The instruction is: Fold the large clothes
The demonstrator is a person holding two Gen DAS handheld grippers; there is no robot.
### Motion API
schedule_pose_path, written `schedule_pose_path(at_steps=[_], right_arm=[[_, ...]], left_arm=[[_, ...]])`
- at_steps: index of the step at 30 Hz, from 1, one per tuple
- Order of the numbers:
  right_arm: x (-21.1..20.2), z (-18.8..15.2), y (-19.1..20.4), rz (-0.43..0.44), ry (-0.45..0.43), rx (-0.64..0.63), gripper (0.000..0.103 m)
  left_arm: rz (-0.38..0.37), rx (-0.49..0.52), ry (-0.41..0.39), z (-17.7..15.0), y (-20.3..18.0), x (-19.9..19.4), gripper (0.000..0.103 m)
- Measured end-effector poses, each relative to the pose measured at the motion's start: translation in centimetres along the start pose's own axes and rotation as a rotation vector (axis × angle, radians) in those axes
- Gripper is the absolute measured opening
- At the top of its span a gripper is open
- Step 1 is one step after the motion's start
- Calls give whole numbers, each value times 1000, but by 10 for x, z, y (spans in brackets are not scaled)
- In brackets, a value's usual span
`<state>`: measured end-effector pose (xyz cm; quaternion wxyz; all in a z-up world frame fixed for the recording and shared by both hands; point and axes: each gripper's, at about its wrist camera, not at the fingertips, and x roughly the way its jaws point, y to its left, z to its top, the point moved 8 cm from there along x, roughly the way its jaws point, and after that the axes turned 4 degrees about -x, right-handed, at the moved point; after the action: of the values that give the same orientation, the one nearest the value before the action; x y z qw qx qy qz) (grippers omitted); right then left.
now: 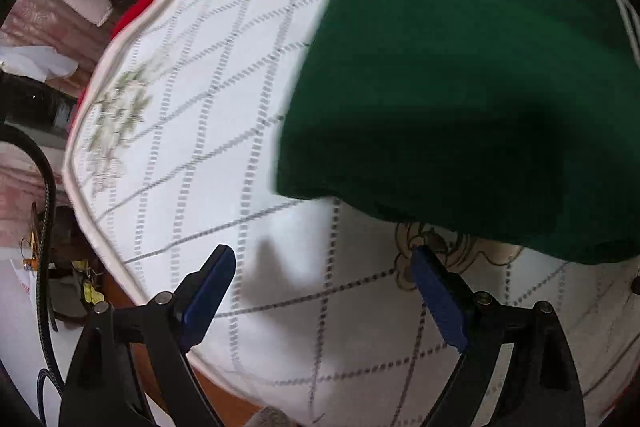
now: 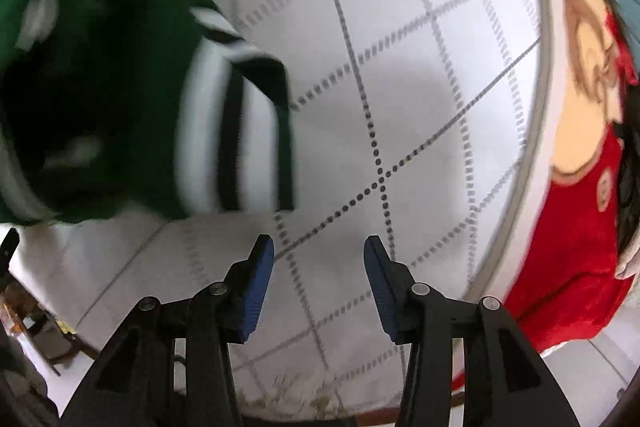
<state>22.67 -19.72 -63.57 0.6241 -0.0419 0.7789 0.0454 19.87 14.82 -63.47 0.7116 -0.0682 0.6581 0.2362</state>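
- Cloth of the green garment (image 1: 460, 87) looks soft and limp, a knit of middling weight; I judge it will drape and sag from any single hold rather than keep a shape.
- It lies on the white checked tablecloth (image 1: 208, 99) that covers the table. In the left wrist view it fills the far right part of the table, and its near hem (image 1: 400, 215) runs just ahead of the tongs.
- In the right wrist view the same garment sits at the far left, with a white-striped band (image 2: 224, 123), perhaps a sleeve or side trim, hanging toward the near edge. That part is blurred, so I cannot tell which.
- The left tongs (image 1: 324, 267) are spread wide with nothing between them, above bare tablecloth just short of the hem.
- The right tongs (image 2: 319, 259) are likewise parted and carry nothing, beside the striped band but apart from it.
- A red and yellow printed cloth (image 2: 580, 211) hangs past the right edge of the table.
- Best holds, in my judgement, are the hem corners or the seams: doubled fabric is thicker and less likely to slip from the blue pads (image 1: 212, 295).
- One layer pinched mid-panel would likely bunch, and the layer beneath could be dragged along.
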Motion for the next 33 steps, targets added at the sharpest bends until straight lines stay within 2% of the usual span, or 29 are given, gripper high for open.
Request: schedule_pose_path(at_steps=[5, 7, 11, 17, 19, 22, 25, 29, 31, 33], right_arm=[[8, 10, 5, -36, -4, -54, 63], [12, 11, 5, -17, 15, -56, 65], [15, 19, 8, -11, 62, -58, 65], [18, 18, 12, -22, 135, -25, 66], [9, 17, 12, -28, 114, -20, 66], [-33, 15, 12, -18, -38, -13, 66], [-91, 9, 21, 76, -186, 18, 66], [-153, 16, 54, 308, -347, 10, 66], [-162, 26, 75, 418, -356, -15, 66], [-156, 51, 80, 469, -307, -21, 65]], left_arm=[[-10, 6, -5, 8, -12, 20, 92], [-5, 3, 0, 14, -12, 25, 103], [-75, -56, 26, 21, -9, 36, 103], [-74, -91, -6, 24, -10, 36, 103], [-65, -74, 14, 26, -10, 31, 103], [-47, -89, 35, 24, 2, 8, 103], [-43, -105, -33, 24, 20, -33, 103], [-1, -123, -108, 31, 42, -75, 103], [4, -127, -116, 37, 43, -81, 103], [30, -125, -126, 43, 39, -81, 103]])
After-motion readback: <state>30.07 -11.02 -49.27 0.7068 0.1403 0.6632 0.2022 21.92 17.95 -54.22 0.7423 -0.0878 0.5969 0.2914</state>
